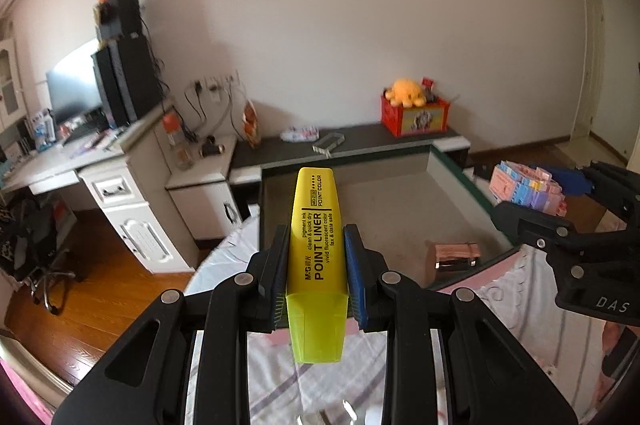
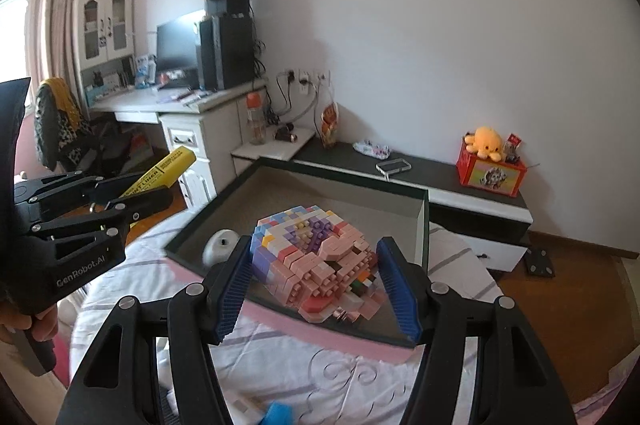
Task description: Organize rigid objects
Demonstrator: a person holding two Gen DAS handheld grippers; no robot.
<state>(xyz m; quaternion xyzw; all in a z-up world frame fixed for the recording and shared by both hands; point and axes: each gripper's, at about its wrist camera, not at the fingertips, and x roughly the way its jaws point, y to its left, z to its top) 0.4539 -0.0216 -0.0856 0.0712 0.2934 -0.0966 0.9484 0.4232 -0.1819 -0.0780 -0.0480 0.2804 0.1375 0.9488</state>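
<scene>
- yellow highlighter is pinched tight in my left gripper, up over the near edge of the grey tray
- pastel brick model sits in my right gripper, jaws about halfway, over the tray too
- rose-gold thing and a silver one already in there, so I'd say partway done, these two left to drop

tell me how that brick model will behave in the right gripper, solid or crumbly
The brick model looks built from many small snapped bricks, so it is probably stiff overall but apt to shed pieces if squeezed unevenly. Its bumpy studs likely give the right gripper good purchase. It seems bulky, probably light.
</scene>
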